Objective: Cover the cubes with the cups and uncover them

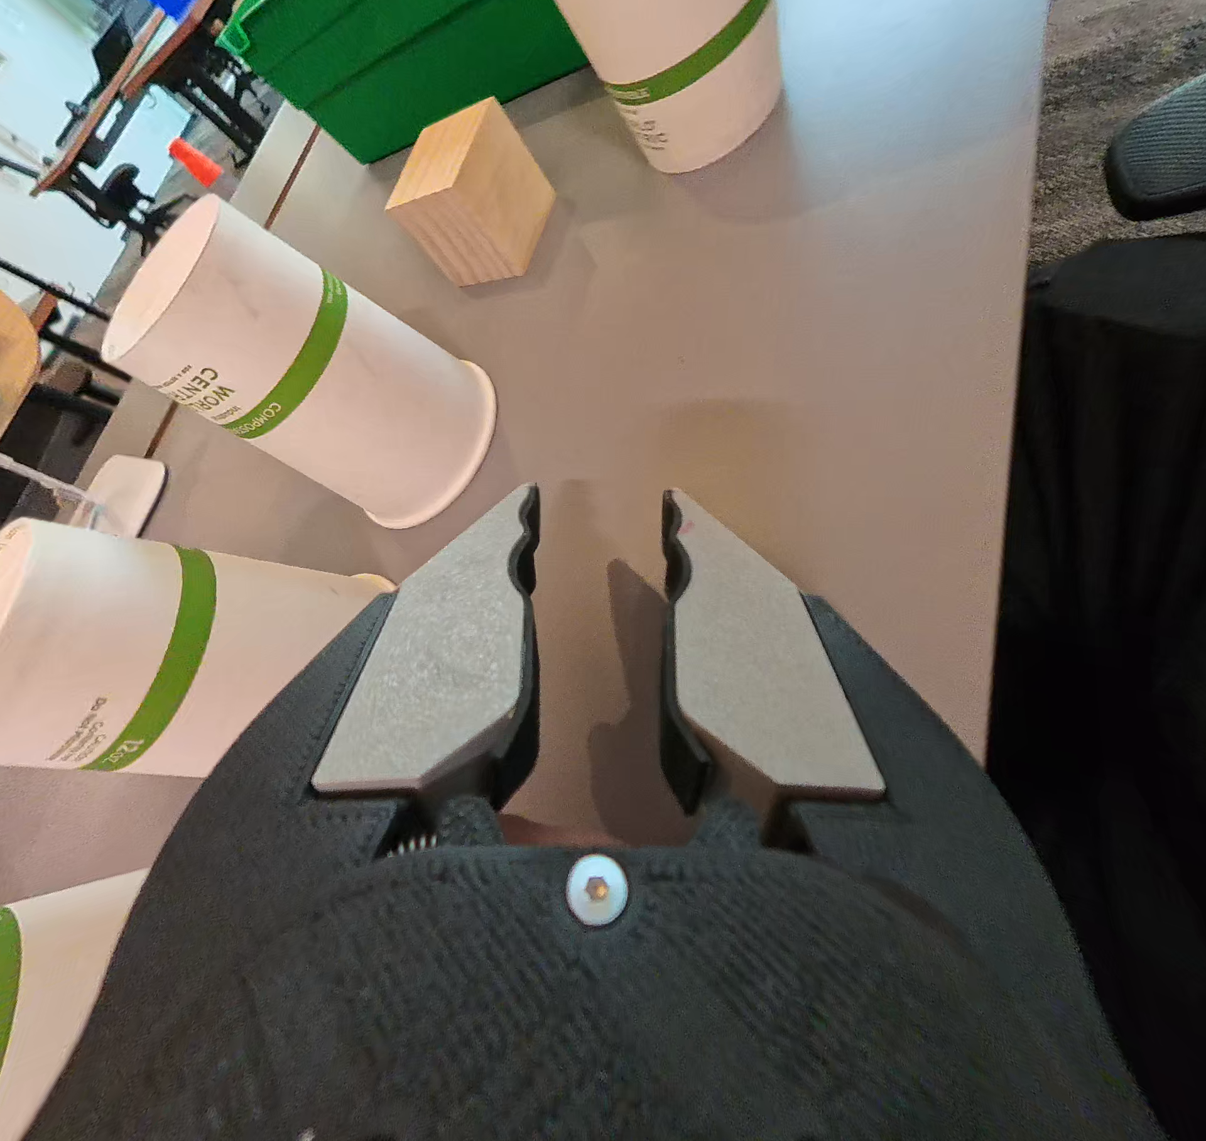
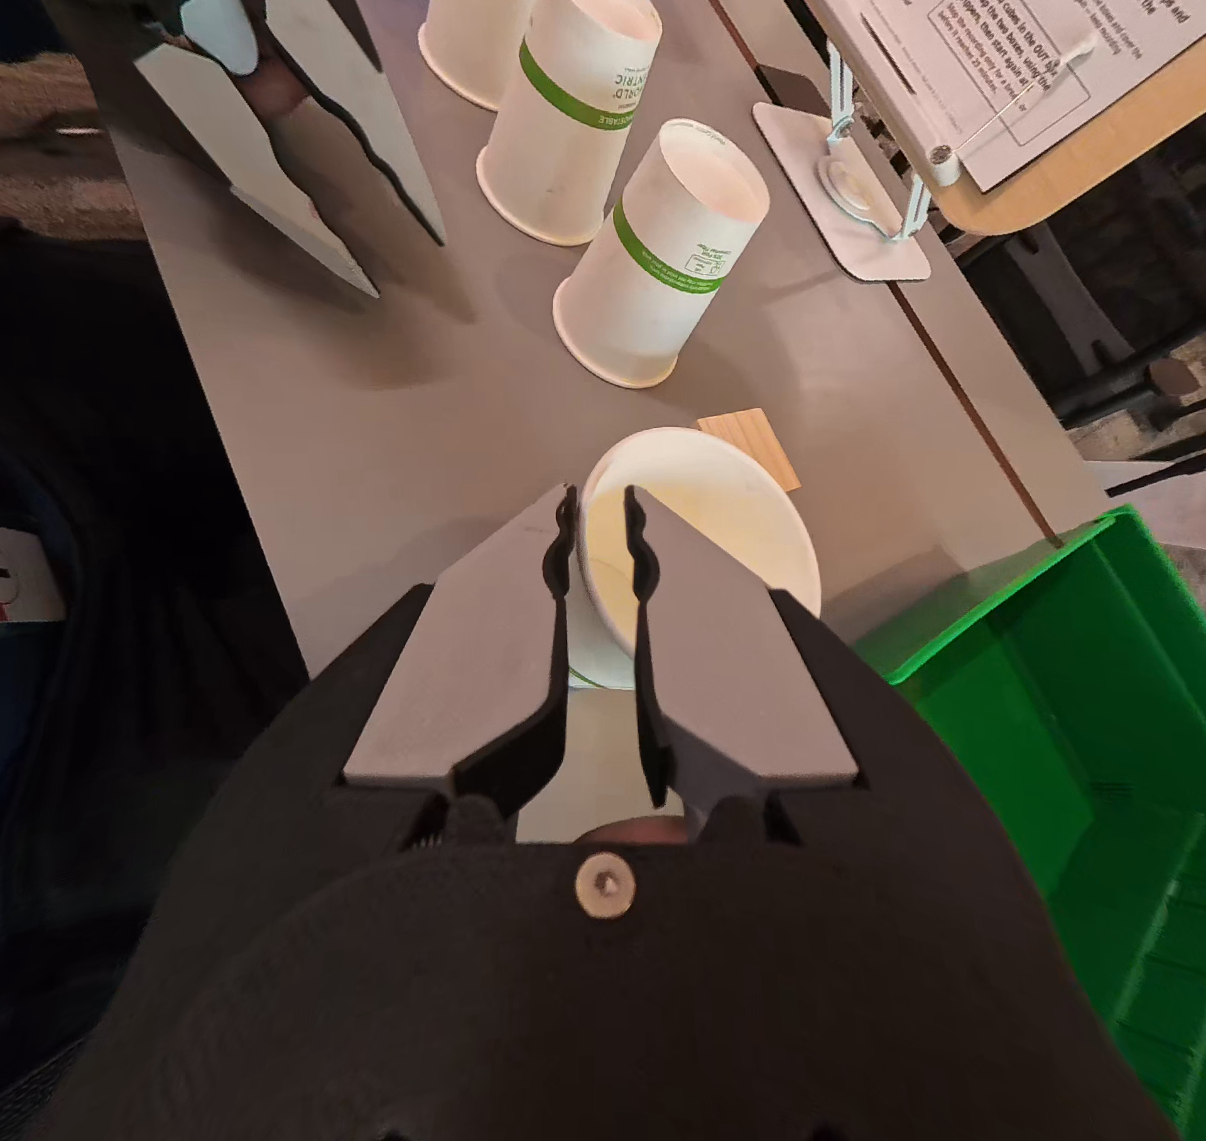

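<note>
Straddling the wall of an upright white cup (image 2: 701, 522) without pinching it, the right gripper (image 2: 600, 493) stands slightly spread; the left gripper (image 1: 600, 496) gapes wide over bare table (image 1: 816, 326).

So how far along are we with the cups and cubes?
Three cups stand upside down on the table, presumably over cubes, though none shows under them. One wooden cube sits uncovered. The right tool straddles the wall of an upright fourth cup without clearly pinching it; the left tool is open and empty. Which phase this is, covering or uncovering, isn't clear.
</note>
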The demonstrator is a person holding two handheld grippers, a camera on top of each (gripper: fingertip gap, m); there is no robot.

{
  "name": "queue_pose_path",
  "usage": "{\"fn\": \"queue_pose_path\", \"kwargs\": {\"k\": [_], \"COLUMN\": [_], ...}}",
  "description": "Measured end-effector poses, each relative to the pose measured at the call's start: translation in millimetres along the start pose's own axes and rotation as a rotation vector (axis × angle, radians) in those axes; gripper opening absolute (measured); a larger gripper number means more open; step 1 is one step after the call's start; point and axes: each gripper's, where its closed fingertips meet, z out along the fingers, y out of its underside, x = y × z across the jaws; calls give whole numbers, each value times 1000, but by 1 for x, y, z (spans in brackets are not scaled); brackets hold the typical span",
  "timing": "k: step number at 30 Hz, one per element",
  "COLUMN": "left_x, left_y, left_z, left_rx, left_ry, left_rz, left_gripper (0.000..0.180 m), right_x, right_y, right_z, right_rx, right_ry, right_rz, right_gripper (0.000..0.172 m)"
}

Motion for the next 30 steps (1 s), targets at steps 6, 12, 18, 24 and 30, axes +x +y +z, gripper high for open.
{"fn": "queue_pose_path", "kwargs": {"k": [6,12,18,24,30], "left_x": [-40,-96,-115,-115,-120], "left_y": [-33,-89,-61,-66,-132], "left_z": [-1,0,40,37,-18], "left_rx": [41,60,-130,-96,112], "left_ry": [-123,-152,-48,-52,-183], "left_rz": [-42,-10,-191,-195,-113], "left_gripper": [34,32,12,3,1], "right_x": [-2,-3,-6,-1,-12], "right_y": [-5,-6,-2,-4,-34], "right_z": [-4,-10,-12,-20,-30], "right_rx": [41,72,83,115,240], "right_ry": [23,25,24,53,5], "right_rz": [-3,21,41,67,171], "right_gripper": [17,18,17,15,18]}}
